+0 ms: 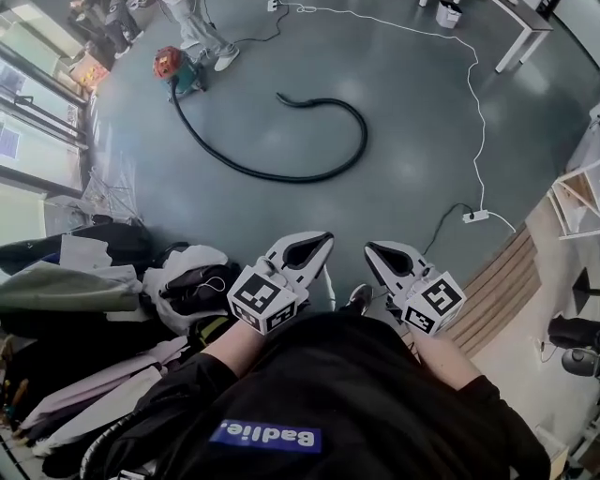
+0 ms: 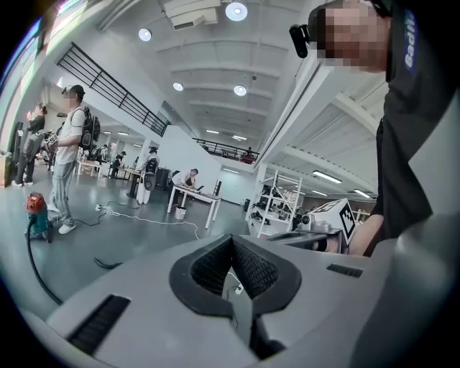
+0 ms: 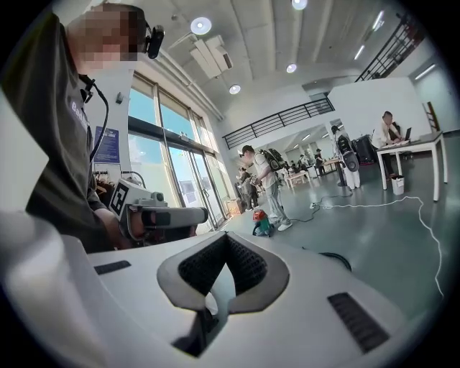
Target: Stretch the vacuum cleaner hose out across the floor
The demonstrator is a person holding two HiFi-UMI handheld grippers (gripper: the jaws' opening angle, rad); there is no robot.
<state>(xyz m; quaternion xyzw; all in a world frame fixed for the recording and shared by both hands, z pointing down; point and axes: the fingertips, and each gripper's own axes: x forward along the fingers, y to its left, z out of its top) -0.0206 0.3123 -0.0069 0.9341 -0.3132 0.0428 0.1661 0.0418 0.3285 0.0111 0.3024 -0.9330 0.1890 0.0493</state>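
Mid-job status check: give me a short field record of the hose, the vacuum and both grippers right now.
hose: black, lying in an open loop on the floor, not stretched out
vacuum cleaner: red and green, far left, a person standing beside it
hose free end: curled back toward the vacuum cleaner, not touching it
left gripper: shut, empty, well short of the hose
right gripper: shut, empty, beside the left one
white cable: runs across the floor right of the hose

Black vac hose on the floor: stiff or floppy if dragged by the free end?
Probably floppy: the hose lies in a loose curl, so it should trail behind. It joins the small vacuum cleaner, which may slide or tip if tugged.
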